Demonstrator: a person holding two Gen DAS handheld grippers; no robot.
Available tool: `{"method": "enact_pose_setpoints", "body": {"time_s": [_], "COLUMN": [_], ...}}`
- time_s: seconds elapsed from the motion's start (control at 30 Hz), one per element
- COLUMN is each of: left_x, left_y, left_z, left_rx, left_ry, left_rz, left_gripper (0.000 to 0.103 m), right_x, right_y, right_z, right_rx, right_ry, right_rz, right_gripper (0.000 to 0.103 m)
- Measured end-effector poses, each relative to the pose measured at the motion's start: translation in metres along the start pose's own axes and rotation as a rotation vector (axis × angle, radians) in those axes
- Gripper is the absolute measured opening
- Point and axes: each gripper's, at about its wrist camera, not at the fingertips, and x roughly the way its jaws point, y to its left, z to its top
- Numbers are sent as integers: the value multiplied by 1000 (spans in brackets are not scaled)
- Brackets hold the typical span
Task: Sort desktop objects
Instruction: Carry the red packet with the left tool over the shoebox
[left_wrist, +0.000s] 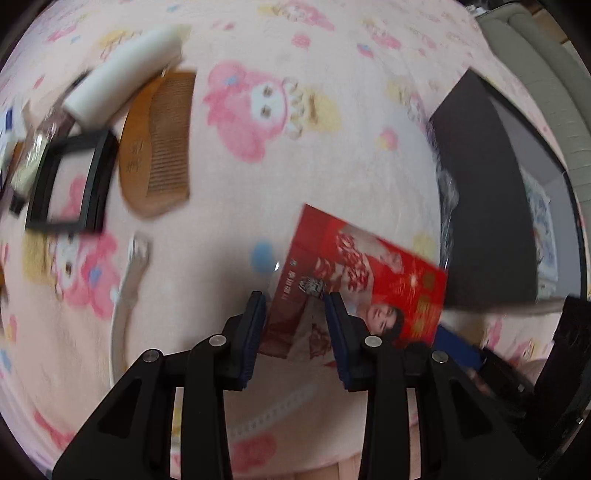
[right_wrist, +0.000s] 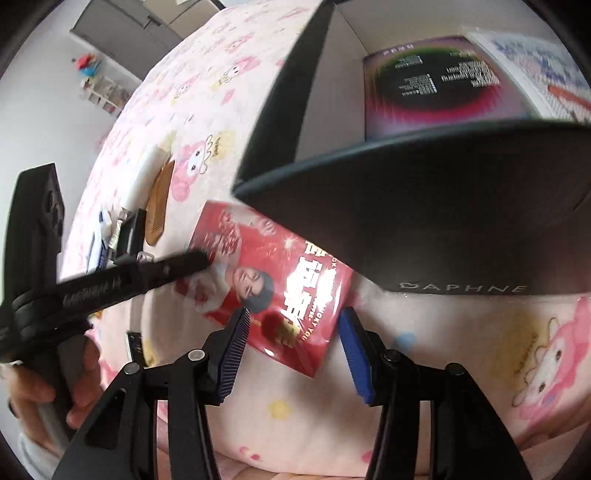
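Note:
A red album (left_wrist: 373, 269) in a glossy sleeve lies flat on the pink cartoon blanket (left_wrist: 332, 155). My left gripper (left_wrist: 297, 325) is open, and the album's near-left corner shows between its blue pads. In the right wrist view the red album (right_wrist: 280, 280) lies just ahead of my right gripper (right_wrist: 295, 347), which is open with the album's near corner between its fingertips. The left gripper (right_wrist: 199, 260) reaches in from the left and meets the album's left edge. Behind the album stands a black box (right_wrist: 443, 221) marked DAPHNE.
Inside the black box lie a purple-and-black album (right_wrist: 436, 81) and a white-and-blue booklet (right_wrist: 535, 55). To the left on the blanket are a wooden comb (left_wrist: 159, 147), a white tube (left_wrist: 125, 74), a black square frame (left_wrist: 33, 195) and a white cable (left_wrist: 129, 280). A hand (right_wrist: 37, 391) holds the left gripper.

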Motion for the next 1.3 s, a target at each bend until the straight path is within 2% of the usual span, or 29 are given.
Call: {"method": "enact_pose_setpoints", "body": {"time_s": [0.07, 0.17, 0.4, 0.47, 0.57, 0.73, 0.87, 1.0, 1.1, 1.2, 1.3], "left_x": [-4, -16, -13, -12, -10, -10, -36, -76, -91, -100, -84], "left_y": [8, 17, 15, 14, 12, 13, 11, -11, -45, -85, -140], "left_z": [-8, -3, -8, -10, -13, -21, -24, -11, 11, 36, 59], "left_rx": [-41, -83, -68, -62, -52, -61, -75, -47, -3, 58, 147], "left_ry": [19, -32, -35, -33, -31, -33, -111, -201, -232, -246, -223], "left_rz": [-62, -101, -93, -89, -84, -94, -133, -244, -295, -323, -324], "left_gripper": [33, 33, 31, 31, 31, 31, 31, 30, 30, 30, 30], "right_x": [-3, -3, 7, 8, 9, -1, -20, -74, -113, -141, -166], "right_y": [-1, -4, -6, -4, 2, 11, 26, 34, 30, 18, -12], "right_z": [0, -1, 0, 0, -3, -10, -13, -2, 14, 42, 69], "right_rx": [2, 26, 28, 17, -19, -74, -135, -195, -199, -181, -137], "right_ry": [-15, -17, -16, -18, 12, -29, -68, -188, -252, -302, -323], "right_rz": [1, -10, -63, -49, 23, -9, -21, 40, 60, 47, -10], "right_gripper": [47, 47, 47, 47, 47, 46, 45, 46, 45, 45, 45]}}
